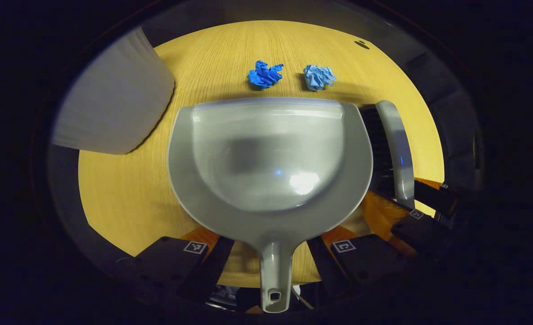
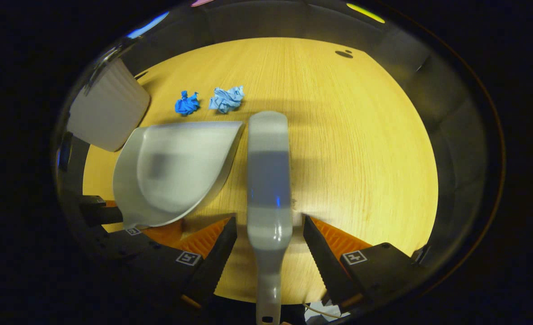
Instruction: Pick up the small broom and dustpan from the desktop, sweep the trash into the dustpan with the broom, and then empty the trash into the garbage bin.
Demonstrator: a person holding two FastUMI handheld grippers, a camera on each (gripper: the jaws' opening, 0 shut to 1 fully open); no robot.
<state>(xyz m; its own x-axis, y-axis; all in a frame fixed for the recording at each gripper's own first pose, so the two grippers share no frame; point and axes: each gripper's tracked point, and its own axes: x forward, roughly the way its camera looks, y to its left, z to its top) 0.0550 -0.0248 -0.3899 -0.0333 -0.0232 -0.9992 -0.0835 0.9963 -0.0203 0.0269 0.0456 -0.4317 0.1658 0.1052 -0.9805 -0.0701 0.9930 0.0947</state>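
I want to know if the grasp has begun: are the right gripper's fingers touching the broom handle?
Apart. In the right gripper view, bare table shows between the broom handle and each finger of the right gripper; the jaws straddle it, open.

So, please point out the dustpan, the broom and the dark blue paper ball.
dustpan (image 1: 271, 153), left gripper view, inside of its bowl.
broom (image 2: 269, 180), right gripper view, back of its head.
dark blue paper ball (image 1: 264, 75), left gripper view, its crumpled middle.

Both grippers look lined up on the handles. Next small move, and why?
Probably close both grippers. The left gripper straddles the dustpan handle, jaws open; the right gripper straddles the broom handle, also open. Both tools lie on the desk, trash unswept.
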